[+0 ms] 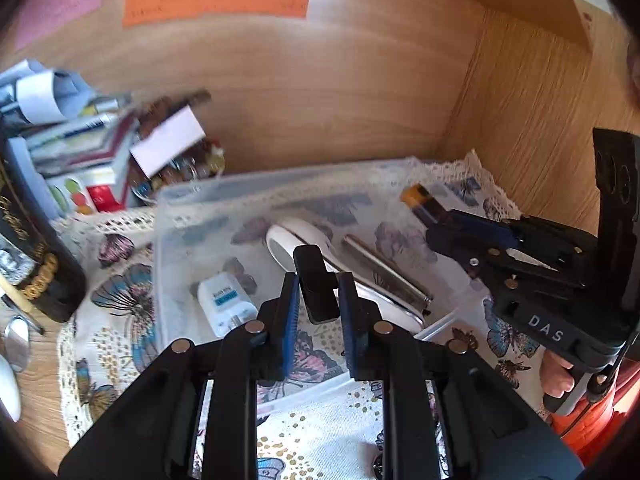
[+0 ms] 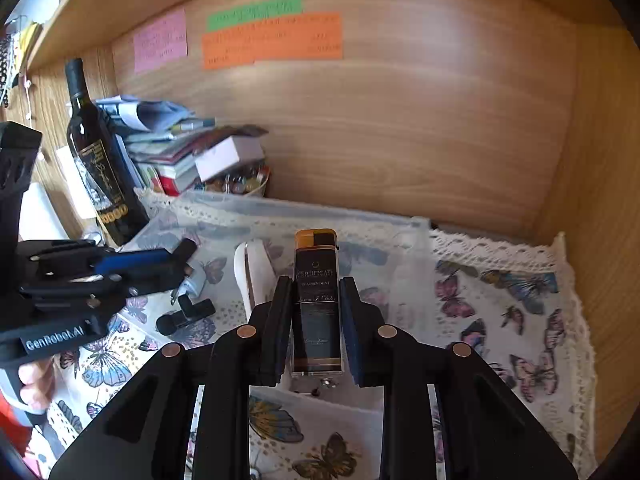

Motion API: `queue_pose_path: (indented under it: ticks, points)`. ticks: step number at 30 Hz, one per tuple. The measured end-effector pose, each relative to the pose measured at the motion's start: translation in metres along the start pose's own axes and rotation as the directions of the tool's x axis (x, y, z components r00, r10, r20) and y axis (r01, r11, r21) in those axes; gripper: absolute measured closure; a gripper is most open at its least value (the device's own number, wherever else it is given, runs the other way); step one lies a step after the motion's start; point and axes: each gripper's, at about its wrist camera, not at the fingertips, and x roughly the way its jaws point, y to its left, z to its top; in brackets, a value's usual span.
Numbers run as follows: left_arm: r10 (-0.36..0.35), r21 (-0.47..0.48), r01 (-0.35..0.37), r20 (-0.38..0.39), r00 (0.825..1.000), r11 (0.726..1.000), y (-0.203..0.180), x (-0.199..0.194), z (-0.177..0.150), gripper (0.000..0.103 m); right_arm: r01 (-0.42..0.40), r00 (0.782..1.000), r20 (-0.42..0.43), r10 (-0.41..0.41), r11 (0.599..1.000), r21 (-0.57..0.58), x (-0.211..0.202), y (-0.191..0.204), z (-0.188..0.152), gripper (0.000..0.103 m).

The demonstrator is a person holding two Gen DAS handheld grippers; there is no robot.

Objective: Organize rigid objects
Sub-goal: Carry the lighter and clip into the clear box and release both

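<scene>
Right tongs clench a black, orange-capped lighter; left tongs clench a black T-shaped piece.

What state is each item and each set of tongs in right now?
Left tongs: shut on a black T-shaped piece, over the clear bin.
Right tongs: shut on a dark lighter, held upright.
White charger: lying in the bin.
White handle tool: lying in the bin.
Wine bottle: upright, capped.

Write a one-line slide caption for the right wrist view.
Right gripper holds a dark lighter over a clear plastic bin on a butterfly-print cloth.
</scene>
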Motion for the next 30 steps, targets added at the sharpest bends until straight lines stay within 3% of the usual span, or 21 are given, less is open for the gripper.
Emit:
queue_pose_path:
  ticks: [12, 20, 30]
  points:
    - [0.003, 0.007, -0.003, -0.042, 0.999, 1.0, -0.001, 0.013, -0.006, 0.084, -0.029, 0.995, -0.096, 0.026, 0.999, -0.034, 0.031, 0.013, -0.006, 0.081]
    - [0.026, 0.013, -0.026, -0.01, 1.0, 1.0, -0.003, -0.003, -0.005, 0.083, -0.021, 0.997, -0.073, 0.019, 0.999, -0.027, 0.018, 0.012, -0.003, 0.077]
    - [0.068, 0.021, -0.07, 0.082, 0.994, 0.997, -0.011, -0.043, -0.009, 0.046, 0.017, 0.999, 0.046, -0.015, 0.999, -0.048, -0.035, 0.019, -0.004, 0.049]
